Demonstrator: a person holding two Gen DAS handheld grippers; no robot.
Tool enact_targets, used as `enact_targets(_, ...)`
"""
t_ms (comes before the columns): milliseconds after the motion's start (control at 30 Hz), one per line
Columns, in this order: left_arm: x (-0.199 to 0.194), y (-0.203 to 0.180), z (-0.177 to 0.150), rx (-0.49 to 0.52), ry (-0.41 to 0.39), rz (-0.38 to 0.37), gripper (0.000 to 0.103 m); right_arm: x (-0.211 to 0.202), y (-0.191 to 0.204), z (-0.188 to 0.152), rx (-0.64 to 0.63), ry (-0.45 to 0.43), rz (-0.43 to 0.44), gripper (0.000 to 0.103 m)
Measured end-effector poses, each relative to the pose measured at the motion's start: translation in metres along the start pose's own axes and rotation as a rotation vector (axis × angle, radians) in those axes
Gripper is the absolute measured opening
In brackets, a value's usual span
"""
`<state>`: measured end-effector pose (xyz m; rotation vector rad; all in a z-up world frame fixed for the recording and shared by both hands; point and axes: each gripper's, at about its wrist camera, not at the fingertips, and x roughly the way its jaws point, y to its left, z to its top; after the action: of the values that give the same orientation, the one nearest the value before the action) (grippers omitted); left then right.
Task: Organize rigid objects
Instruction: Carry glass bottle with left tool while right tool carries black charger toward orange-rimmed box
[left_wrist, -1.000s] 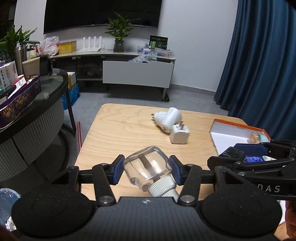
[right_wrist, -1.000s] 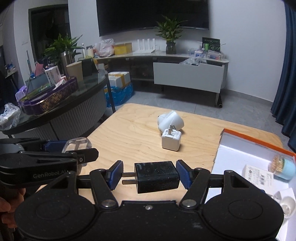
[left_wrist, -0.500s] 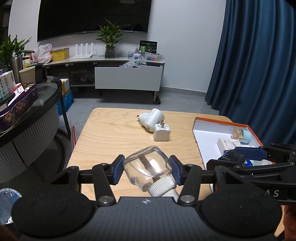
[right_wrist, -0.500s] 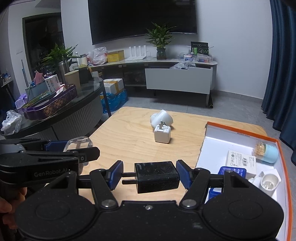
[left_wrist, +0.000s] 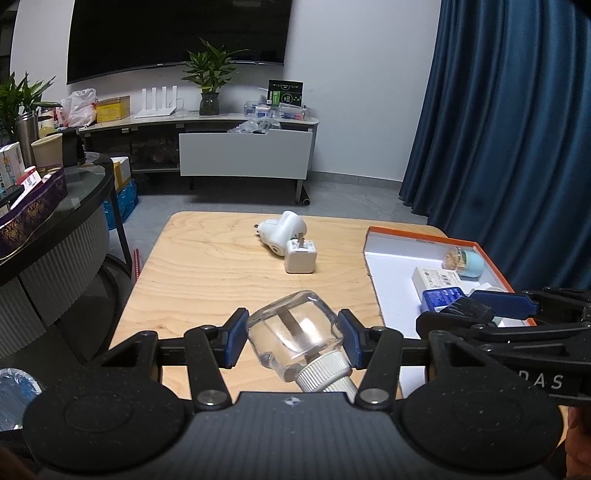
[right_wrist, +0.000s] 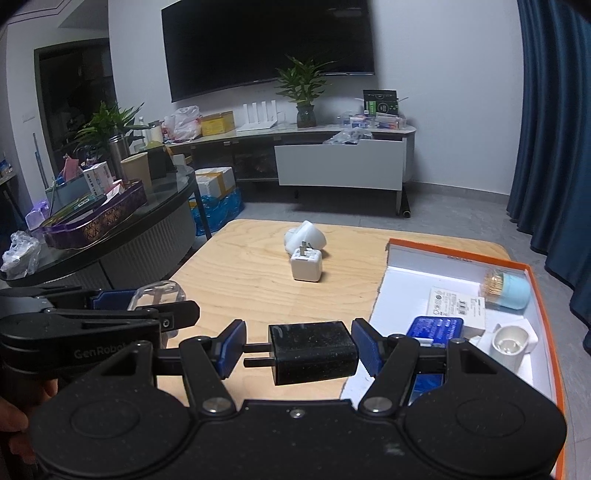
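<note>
Clear glass bottle (left_wrist: 295, 334) with a white ribbed screw neck sits clamped between the blue pads of our left gripper (left_wrist: 292, 341), tilted, neck pointing back toward the camera, held above the near part of the wooden table (left_wrist: 207, 273). Our right gripper (right_wrist: 298, 349) is clenched on a black plug adapter (right_wrist: 314, 350), prongs pointing left; the left pad meets the prongs and the right pad presses the adapter's body. We hold that one over the table's near edge, just beside the left wall of the orange-rimmed white box (right_wrist: 406, 266). Each wrist view catches the other gripper from the side: the left one at the left edge of the right view, the right one at the right edge of the left view. Mid-table, a white cube charger (left_wrist: 300, 260) stands prongs up, touching or nearly touching a larger white plug-in unit (left_wrist: 282, 230) lying behind it; contact is hard to confirm from either view. Inside the box we see a pale blue toothpick holder (right_wrist: 508, 291) lying on its side, a white labelled carton (right_wrist: 456, 308), a blue packet (right_wrist: 436, 328) and a small white cup (right_wrist: 511, 343), all grouped near the right and front part. The packet is partly hidden behind the right gripper's finger.
</note>
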<state>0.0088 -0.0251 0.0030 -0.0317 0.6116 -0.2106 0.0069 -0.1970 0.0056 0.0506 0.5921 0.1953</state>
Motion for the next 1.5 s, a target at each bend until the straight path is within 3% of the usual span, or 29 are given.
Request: enact_targets(1500, 0.008, -0.056, 0.001, 0.070, 0.030, -0.115, 0.053, -0.040, -0.057, -0.012, 0.097, -0.041, -0.138, 0.076)
